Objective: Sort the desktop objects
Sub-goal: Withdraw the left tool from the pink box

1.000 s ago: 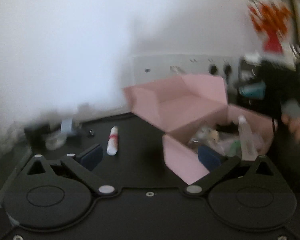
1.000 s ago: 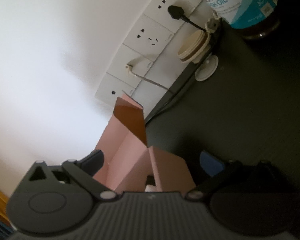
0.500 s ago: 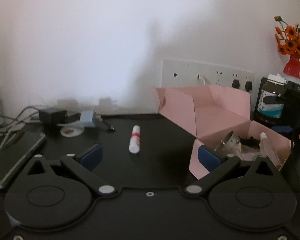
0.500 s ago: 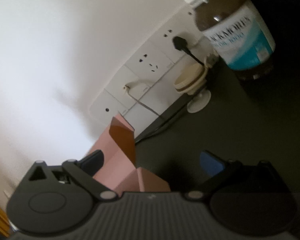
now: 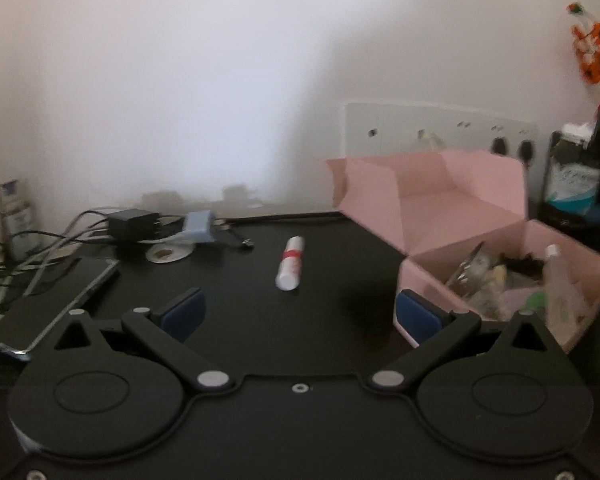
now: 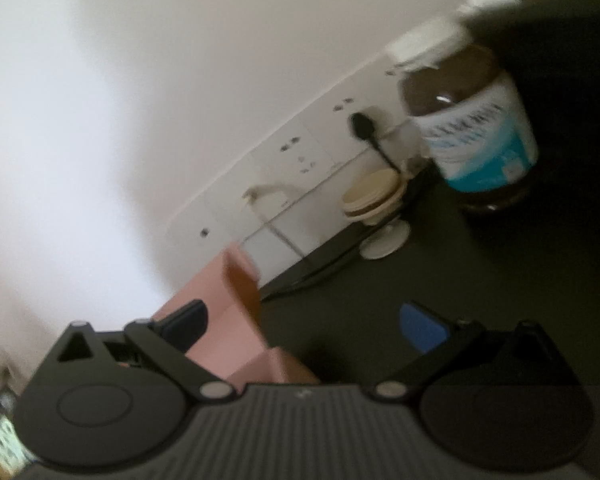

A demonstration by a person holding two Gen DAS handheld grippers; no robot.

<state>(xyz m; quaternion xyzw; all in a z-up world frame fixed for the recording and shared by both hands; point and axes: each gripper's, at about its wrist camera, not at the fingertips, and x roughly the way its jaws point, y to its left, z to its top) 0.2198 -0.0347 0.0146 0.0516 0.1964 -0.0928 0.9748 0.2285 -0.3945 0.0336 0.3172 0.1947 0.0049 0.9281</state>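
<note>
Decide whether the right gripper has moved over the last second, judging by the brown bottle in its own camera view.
Yes. The brown bottle has slid from the top edge down into the view and shrunk, so the right gripper, jaws open and empty, has pulled back or tilted up from it.
</note>
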